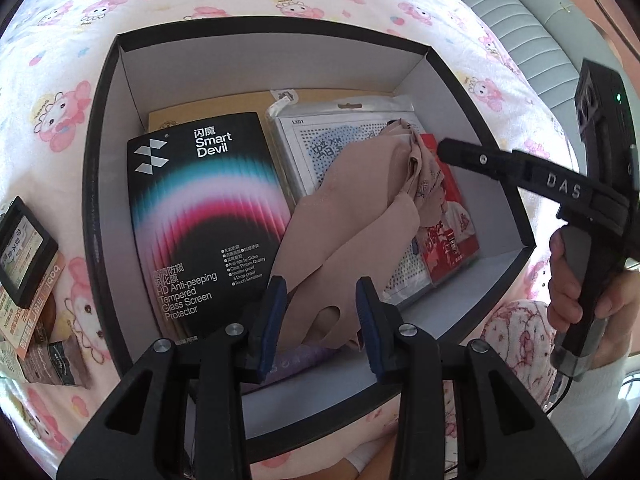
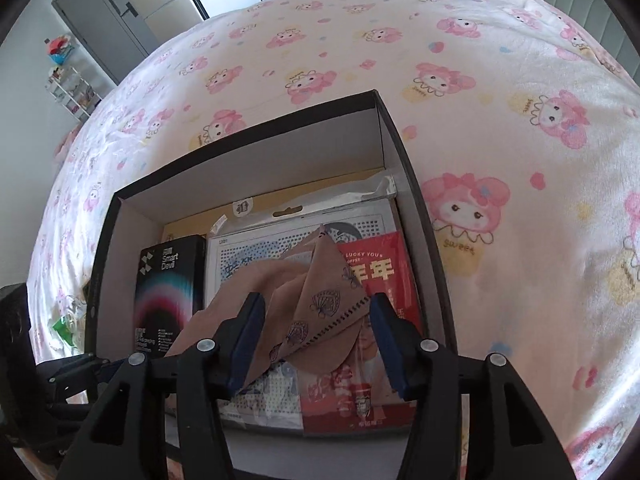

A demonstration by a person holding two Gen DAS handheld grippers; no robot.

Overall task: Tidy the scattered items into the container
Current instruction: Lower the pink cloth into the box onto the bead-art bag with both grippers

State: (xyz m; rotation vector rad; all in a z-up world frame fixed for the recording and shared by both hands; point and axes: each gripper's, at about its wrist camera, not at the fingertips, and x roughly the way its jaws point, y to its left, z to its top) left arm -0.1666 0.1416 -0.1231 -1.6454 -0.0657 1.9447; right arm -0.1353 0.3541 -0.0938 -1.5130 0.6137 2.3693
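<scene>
A black cardboard box (image 1: 105, 128) with a pale inside sits on the bed; it also shows in the right wrist view (image 2: 404, 152). Inside lie a black Smart Devil screen protector pack (image 1: 204, 216), a dotted sheet in a clear bag (image 1: 316, 136), a red packet (image 2: 380, 272) and a crumpled beige face mask (image 1: 352, 224) on top. My left gripper (image 1: 322, 320) is open over the mask's near end. My right gripper (image 2: 316, 340) is open over the mask's (image 2: 320, 312) patterned end, and it shows from the side in the left wrist view (image 1: 444, 150).
The bed has a white cover with pink cartoon figures (image 2: 464, 208). Left of the box lie a small black-framed packet (image 1: 24, 252) and other snack-like packets (image 1: 48, 356). A grey padded headboard (image 1: 516, 28) runs along the far right. A grey cabinet (image 2: 104, 20) stands beyond the bed.
</scene>
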